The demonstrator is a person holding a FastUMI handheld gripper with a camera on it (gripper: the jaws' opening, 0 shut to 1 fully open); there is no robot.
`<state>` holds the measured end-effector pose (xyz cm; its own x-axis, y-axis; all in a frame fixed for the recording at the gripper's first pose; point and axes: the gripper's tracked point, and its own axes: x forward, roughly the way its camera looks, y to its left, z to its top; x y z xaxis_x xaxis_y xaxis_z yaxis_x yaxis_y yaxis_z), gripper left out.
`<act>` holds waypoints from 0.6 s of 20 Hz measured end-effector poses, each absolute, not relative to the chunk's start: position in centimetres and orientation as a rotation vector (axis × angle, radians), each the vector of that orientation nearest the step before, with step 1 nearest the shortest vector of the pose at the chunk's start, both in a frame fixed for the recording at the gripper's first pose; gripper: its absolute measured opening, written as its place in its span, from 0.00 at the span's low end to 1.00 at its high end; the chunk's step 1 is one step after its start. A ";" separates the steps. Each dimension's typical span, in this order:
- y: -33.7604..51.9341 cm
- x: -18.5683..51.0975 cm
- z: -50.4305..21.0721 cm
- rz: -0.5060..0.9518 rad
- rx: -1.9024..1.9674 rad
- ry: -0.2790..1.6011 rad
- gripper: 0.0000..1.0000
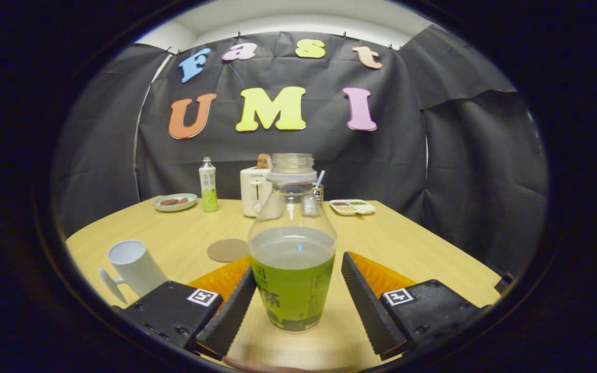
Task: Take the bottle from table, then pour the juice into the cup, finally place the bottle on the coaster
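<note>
Gripper view: tool (298,300) open astride bottle (292,243); wooden table (423,248).

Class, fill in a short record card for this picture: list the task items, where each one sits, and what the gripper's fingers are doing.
bottle: uncapped, upright on the table, part full of green juice, standing between the fingers
gripper: open; left finger looks to touch the bottle, right finger stands apart from it
cup: white, tilted, left of the bottle
coaster: round, brown, flat between cup and bottle, bare
task stage: bottle not yet lifted
</note>
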<state>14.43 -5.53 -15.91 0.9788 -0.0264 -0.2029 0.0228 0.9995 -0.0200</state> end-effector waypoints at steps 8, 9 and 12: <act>-6.0 14.7 -15.7 0.041 0.015 0.182 0.81; -6.0 14.8 -15.8 0.051 0.016 0.186 0.81; -6.2 14.7 -15.7 0.069 0.031 0.181 0.81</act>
<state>14.65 -6.20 -15.70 0.9812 0.0714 -0.1793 -0.0659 0.9972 0.0366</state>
